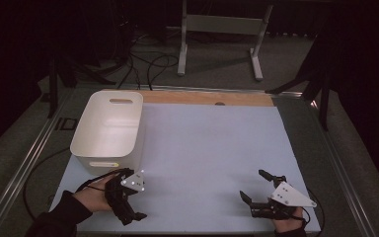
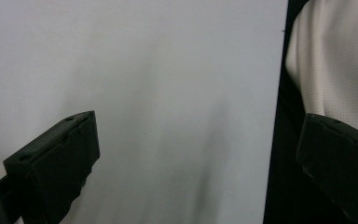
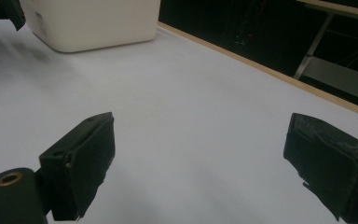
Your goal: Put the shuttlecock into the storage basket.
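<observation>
Bin (image 1: 109,129), white and open-topped, stands on the table's (image 1: 212,148) far left part, its left wall close to the left edge and its far rim near the wooden strip (image 1: 207,98) that runs along the back edge. A handle slot shows in its far wall, and nothing can be seen inside it. The left gripper (image 1: 128,200) sits just in front of the bin's near wall, close to the near-left corner, held by a hand (image 1: 94,193) in a dark sleeve; its jaws are spread and hold nothing. In the left gripper view those jaws frame bare pale surface, with the table's edge running as a straight line on the right and dark beyond it; a pale cloth-like surface shows past that edge, and I cannot tell what it is. The right gripper (image 1: 257,190) rests near the near-right corner, well apart from the bin, its jaws also wide apart and empty. In the right gripper view the bin (image 3: 91,23) stands far off at the upper left, and the wooden strip (image 3: 261,70) crosses diagonally behind open surface. Between the two grippers and across the whole middle and right of the table the surface lies bare, a broad stretch from the near edge to the strip.
</observation>
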Demonstrator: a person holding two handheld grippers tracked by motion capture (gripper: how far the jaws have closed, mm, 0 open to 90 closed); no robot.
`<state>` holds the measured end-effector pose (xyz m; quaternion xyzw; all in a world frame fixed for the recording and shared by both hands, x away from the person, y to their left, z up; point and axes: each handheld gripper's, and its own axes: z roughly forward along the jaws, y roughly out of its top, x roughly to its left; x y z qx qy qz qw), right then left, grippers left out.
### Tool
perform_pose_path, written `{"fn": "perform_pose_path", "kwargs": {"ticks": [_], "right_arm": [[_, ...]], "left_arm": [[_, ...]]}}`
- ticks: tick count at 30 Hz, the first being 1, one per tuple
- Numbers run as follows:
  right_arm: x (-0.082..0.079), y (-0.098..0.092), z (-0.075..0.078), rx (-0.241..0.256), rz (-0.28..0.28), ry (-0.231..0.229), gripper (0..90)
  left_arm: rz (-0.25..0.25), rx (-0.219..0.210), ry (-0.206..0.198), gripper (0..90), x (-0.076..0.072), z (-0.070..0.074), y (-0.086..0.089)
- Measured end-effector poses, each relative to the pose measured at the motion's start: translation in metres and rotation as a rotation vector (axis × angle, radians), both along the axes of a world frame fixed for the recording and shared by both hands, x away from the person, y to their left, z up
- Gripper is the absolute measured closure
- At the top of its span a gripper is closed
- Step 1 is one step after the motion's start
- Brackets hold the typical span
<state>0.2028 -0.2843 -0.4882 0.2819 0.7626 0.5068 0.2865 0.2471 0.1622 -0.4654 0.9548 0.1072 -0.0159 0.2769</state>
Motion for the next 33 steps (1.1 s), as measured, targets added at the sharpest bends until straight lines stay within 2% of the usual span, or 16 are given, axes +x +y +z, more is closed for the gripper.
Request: {"fn": "perform_pose_path", "kwargs": {"ticks": [3,9,12,17,19,22,25,26,32,33], "right_arm": [[0.000,0.000,0.000,-0.003,0.001,0.005,9.0],[0.000,0.000,0.000,-0.001,0.002,0.008,9.0],[0.000,0.000,0.000,0.000,0.002,0.008,9.0],[0.000,0.001,-0.001,-0.001,0.001,0.010,9.0],[0.000,0.001,-0.001,-0.001,0.003,0.009,9.0],[0.000,0.001,-0.001,0.001,0.001,0.011,9.0],[0.000,0.001,0.000,0.000,0.003,0.011,9.0],[0.000,0.001,-0.001,0.001,0.002,0.011,9.0],[0.000,0.001,-0.001,0.000,0.001,0.013,9.0],[0.000,0.001,-0.001,0.000,0.001,0.013,9.0]], "left_arm": [[0.006,-0.020,0.001,0.0,0.000,-0.003,0.003],[0.018,-0.018,0.010,0.0,-0.002,-0.011,0.007],[0.040,-0.036,0.007,0.0,-0.002,-0.012,0.012],[0.080,-0.036,-0.014,0.0,-0.005,-0.014,0.016],[0.089,-0.061,-0.026,0.0,-0.006,-0.015,0.017],[0.093,-0.074,-0.044,0.0,-0.007,-0.017,0.020],[0.092,-0.135,-0.041,0.0,-0.008,-0.020,0.023],[0.088,-0.142,-0.037,0.0,-0.008,-0.021,0.023],[0.060,-0.104,-0.046,0.0,-0.009,-0.030,0.024],[0.064,-0.108,-0.046,0.0,-0.010,-0.031,0.024]]}}
